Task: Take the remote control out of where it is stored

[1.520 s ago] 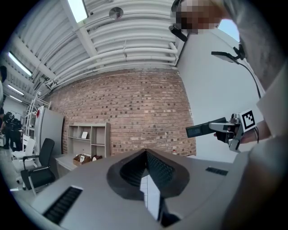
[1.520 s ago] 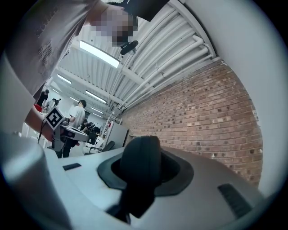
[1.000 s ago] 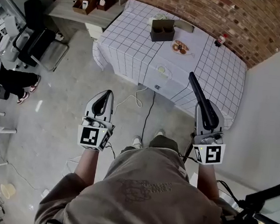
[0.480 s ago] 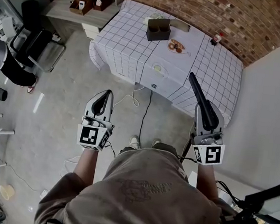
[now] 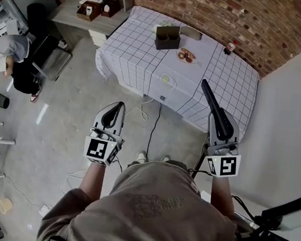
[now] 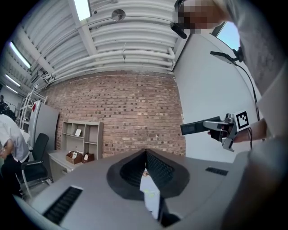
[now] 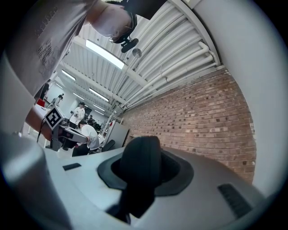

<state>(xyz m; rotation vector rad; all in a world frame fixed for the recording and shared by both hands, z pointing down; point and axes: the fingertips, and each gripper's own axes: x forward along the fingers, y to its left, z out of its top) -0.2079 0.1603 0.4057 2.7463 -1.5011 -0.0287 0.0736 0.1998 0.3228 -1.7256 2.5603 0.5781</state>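
The black remote control (image 5: 212,107) is clamped in my right gripper (image 5: 222,130) and sticks out forward and upward past its jaws, over the floor and the near right corner of the table. In the right gripper view the remote (image 7: 140,167) fills the gap between the jaws. From the left gripper view, the right gripper (image 6: 223,129) shows holding the remote (image 6: 195,128) level in the air. My left gripper (image 5: 113,114) hangs over bare floor to the left, jaws shut with nothing in them (image 6: 146,155).
A table with a white grid cloth (image 5: 142,54) stands ahead by the brick wall, bearing a dark box (image 5: 167,37), a plate of food (image 5: 186,55) and a small bottle (image 5: 231,46). A cable (image 5: 154,124) trails on the floor. A person (image 5: 9,60) and chairs are at the left.
Both hands have drifted a little across the floor; the remote stays in the right gripper. The person at the left has leaned into view.
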